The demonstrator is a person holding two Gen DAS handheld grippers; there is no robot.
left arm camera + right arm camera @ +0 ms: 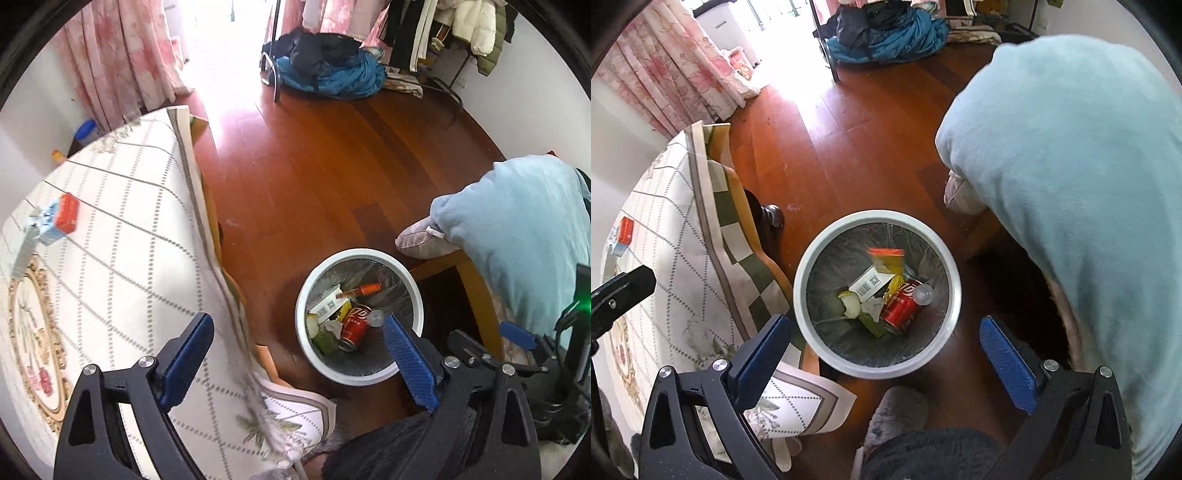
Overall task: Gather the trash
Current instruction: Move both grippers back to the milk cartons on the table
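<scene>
A white round trash bin [413, 284] [951, 266] stands on the wood floor with a red can [354, 323] [900, 306], a white barcode box [868, 283], a small bottle with an orange cap [888, 258] and other scraps inside. A blue-and-red carton [57, 219] [622, 234] lies on the table's patterned cloth [122, 240]. My left gripper [297, 332] is open and empty, over the table edge beside the bin. My right gripper [884, 334] is open and empty, right above the bin; it also shows in the left wrist view [517, 334].
A light blue quilt [517, 229] [1071, 166] hangs over a bed edge right of the bin. A grey slipper [897, 413] is on the floor near the bin. A chair piled with dark and blue clothes [332, 70] stands far back, with pink curtains [118, 62] left.
</scene>
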